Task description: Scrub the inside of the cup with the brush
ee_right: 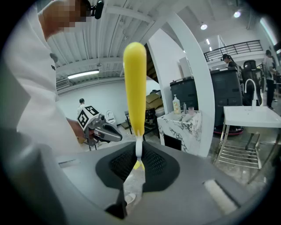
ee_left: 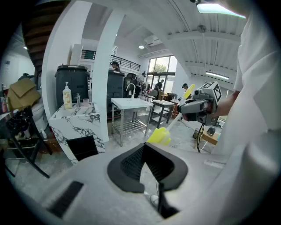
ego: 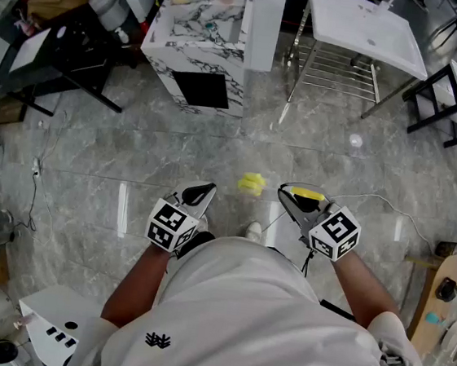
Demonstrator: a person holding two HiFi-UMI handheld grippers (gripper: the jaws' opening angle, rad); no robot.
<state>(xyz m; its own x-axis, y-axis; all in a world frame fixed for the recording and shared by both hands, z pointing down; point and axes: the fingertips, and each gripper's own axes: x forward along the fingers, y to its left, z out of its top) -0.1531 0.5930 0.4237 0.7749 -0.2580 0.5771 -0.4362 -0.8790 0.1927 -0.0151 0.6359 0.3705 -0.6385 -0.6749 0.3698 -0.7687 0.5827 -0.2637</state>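
Jaws of my left gripper (ego: 208,190) sit pressed together, empty. Right of them, the yellow sponge-headed brush (ego: 251,183) juts on its thin white stem from my right gripper (ego: 283,193), which is clamped on that stem; I judge the brush light and whippy. I see no cup within reach. A white veined marble counter (ego: 201,31) and a white table (ego: 369,30) stand far ahead.

nothing here i can actually read; the left marker cube (ego: 171,225) and right marker cube (ego: 336,231) carry only black-and-white square patterns; the shirt (ego: 262,321) bears a small black emblem (ego: 158,341), no letters; the bottle (ee_left: 66,96) label is too small to make out
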